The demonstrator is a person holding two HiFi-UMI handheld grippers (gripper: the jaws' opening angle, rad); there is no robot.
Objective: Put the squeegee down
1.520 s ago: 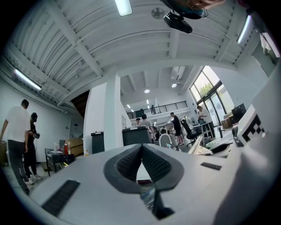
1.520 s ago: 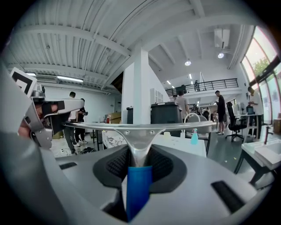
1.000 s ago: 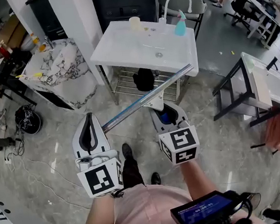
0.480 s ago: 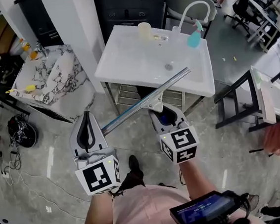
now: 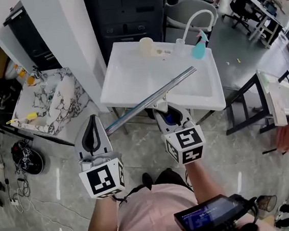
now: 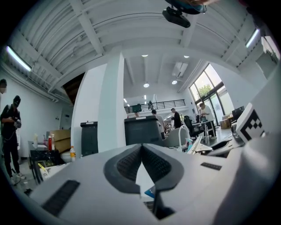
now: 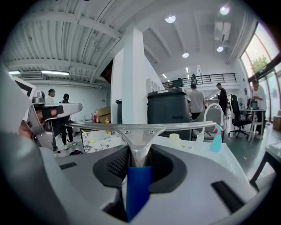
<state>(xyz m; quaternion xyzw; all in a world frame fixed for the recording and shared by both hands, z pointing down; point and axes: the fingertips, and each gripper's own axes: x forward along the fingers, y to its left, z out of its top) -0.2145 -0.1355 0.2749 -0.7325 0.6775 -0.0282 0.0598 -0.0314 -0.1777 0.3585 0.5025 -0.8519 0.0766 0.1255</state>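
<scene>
A squeegee (image 5: 150,100) with a long metal blade and a blue handle (image 7: 138,189) sits in my right gripper (image 5: 166,116), which is shut on the handle. In the right gripper view the blade (image 7: 136,128) runs level across the picture, in front of the white sink (image 7: 206,151). In the head view the blade's right end hangs over the white sink (image 5: 130,80), near its front. My left gripper (image 5: 91,137) is at the lower left, its jaws together with nothing between them, and the left gripper view (image 6: 142,165) shows the pads meeting.
On the sink's far rim stand a white curved tap (image 5: 199,22), a teal spray bottle (image 5: 199,47) and a pale cup (image 5: 146,45). A marble-patterned counter (image 5: 46,105) lies left, a white pillar (image 5: 62,39) behind it. A dark-framed table (image 5: 273,96) stands right.
Both grippers and the squeegee have come closer to the sink; the blade's far end now reaches over the basin instead of hanging in front of it.
</scene>
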